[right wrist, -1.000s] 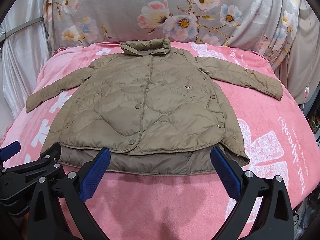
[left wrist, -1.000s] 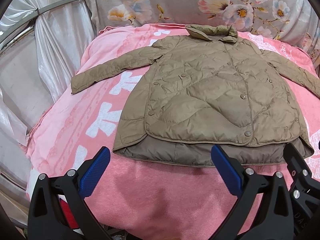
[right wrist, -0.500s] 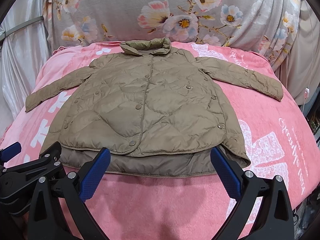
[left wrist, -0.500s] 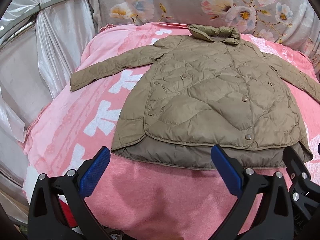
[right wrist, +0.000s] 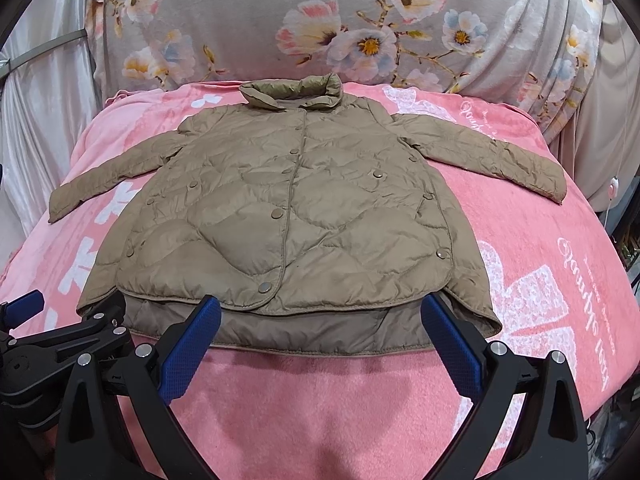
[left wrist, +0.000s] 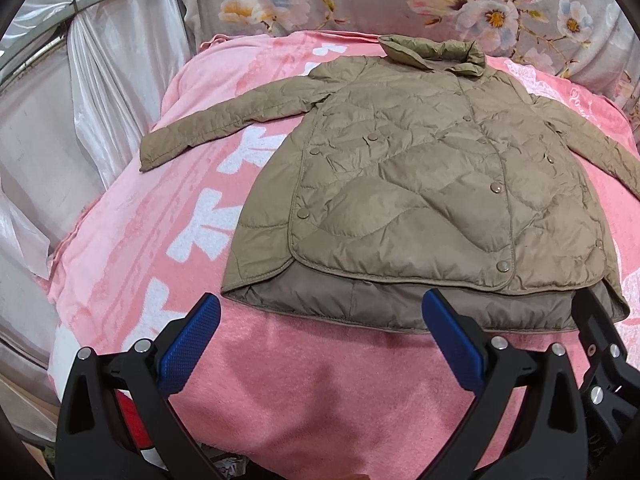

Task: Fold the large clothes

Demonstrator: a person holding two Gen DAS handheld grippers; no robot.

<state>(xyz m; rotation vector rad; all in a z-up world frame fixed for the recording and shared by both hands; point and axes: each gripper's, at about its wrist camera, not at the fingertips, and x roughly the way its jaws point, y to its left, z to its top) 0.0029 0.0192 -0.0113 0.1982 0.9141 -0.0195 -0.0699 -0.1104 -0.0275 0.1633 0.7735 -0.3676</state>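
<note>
A pink fleece blanket with white bow prints covers the bed. A tan quilted snap-button jacket lies flat on it, sleeves spread. Left claw and right claw hover near the hem, both wide apart, empty.

1. A tan quilted jacket lies flat and front-up on a pink blanket, collar at the far end, both sleeves spread outward.
2. The snaps down its front are fastened; a darker back hem shows below the front panel.
3. The right claw hangs spread wide over the near hem, gripping nothing.
4. Part of the left claw shows at the lower left edge.
5. Grey floral fabric drapes behind the blanket.
</note>
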